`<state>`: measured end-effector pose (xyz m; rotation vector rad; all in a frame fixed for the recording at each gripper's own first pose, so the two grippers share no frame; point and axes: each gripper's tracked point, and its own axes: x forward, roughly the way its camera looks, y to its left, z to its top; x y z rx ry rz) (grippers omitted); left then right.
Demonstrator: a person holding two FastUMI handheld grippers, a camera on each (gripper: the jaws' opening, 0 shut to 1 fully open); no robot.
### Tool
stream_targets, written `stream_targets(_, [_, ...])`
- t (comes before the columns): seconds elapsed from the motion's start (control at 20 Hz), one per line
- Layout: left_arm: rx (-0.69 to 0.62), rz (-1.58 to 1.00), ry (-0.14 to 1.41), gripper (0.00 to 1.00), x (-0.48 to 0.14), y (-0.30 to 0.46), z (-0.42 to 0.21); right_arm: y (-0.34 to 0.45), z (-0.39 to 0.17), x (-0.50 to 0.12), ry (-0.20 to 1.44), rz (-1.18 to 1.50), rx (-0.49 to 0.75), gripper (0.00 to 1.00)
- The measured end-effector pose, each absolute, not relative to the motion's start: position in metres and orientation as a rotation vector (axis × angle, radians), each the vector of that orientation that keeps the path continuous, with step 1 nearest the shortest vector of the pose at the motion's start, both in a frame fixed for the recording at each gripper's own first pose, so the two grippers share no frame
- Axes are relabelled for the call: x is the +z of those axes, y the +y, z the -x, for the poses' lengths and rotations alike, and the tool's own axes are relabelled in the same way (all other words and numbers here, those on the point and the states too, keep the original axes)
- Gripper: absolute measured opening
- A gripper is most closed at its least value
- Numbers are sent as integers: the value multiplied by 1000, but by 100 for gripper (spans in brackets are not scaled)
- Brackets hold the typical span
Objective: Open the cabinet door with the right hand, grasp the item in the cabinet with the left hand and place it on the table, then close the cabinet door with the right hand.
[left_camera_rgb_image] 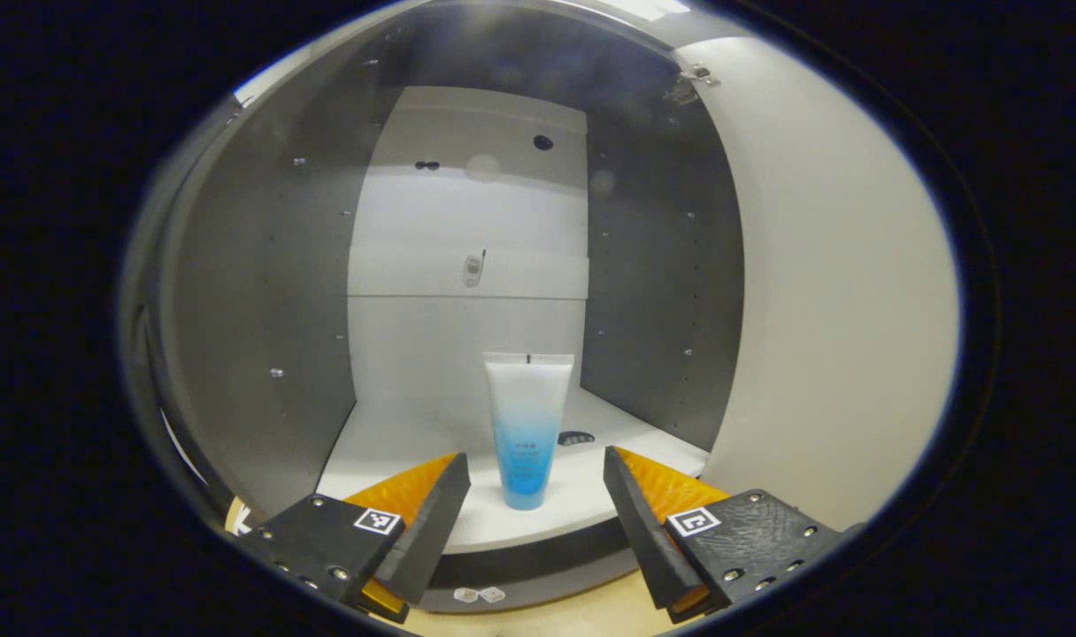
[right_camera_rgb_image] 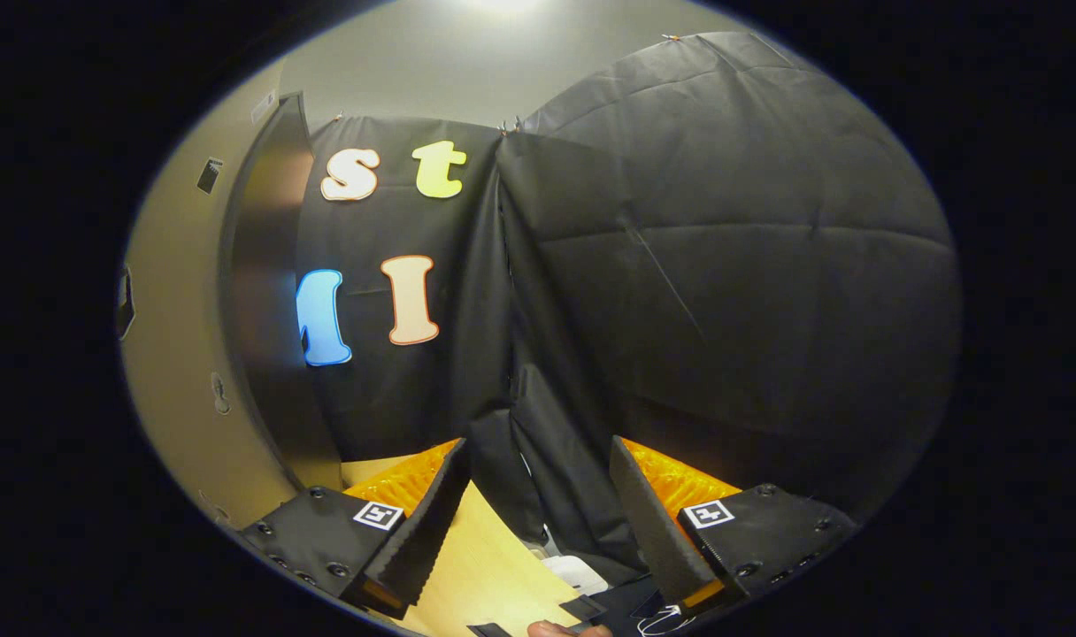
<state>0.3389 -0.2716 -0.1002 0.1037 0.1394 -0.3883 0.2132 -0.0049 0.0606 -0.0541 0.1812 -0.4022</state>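
the left gripper (left_camera_rgb_image: 536,504) is spread wide with nothing held, its fingers flanking, not touching, one tube (left_camera_rgb_image: 526,429) near the front edge of the cabinet (left_camera_rgb_image: 264,292) floor. the tube stands upright, cap down, print too small to read. the right gripper (right_camera_rgb_image: 538,500) gapes empty over the desk (right_camera_rgb_image: 485,566) beside the open door (right_camera_rgb_image: 268,310).

We see each hand-held gripper (left_camera_rgb_image: 536,482) (right_camera_rgb_image: 538,478) built from black textured blocks with silver screws, a square coded marker and ribbed wedge-shaped fingers.
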Motion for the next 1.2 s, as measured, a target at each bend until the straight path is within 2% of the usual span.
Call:
stream_targets(0.25, [-384,-102,158,93,-118,-280,-380,-9,-219,49,207,44,-402,95])
stream_targets(0.3, [-385,-102,160,94,-119,-280,-385,-9,-223,48,209,37,-399,99])
stream_targets(0.45, [-397,-101,155,93,-120,-285,-392,-11,-229,42,224,25,-397,95])
stream_targets(0.55, [-376,-116,155,73,-120,-282,-396,-12,-232,38,228,10,-393,95])
stream_targets(0.6, [-383,-119,159,63,-121,-283,-395,-12,-235,37,231,2,-392,99])
stream_targets(0.75, [-401,-112,149,58,-118,-286,-393,-13,-239,27,249,-18,-393,99])
stream_targets(0.8, [-408,-102,150,58,-117,-286,-392,-11,-241,25,254,-22,-390,94])
stream_targets(0.85, [-416,-100,149,47,-118,-287,-393,-9,-241,23,255,-25,-386,98])
stream_targets(0.95, [-427,-106,148,44,-117,-286,-390,-6,-244,22,254,-31,-380,98])
stream_targets(1.0, [-433,-106,147,50,-115,-286,-388,-5,-245,21,255,-33,-378,93])
stream_targets(1.1, [-438,-107,131,42,-109,-286,-387,-5,-243,22,250,-34,-379,93])
stream_targets(1.15, [-442,-109,122,48,-105,-285,-385,-5,-241,22,246,-36,-381,98])
stream_targets(1.2, [-443,-111,117,48,-102,-284,-381,-4,-240,24,244,-42,-382,98])
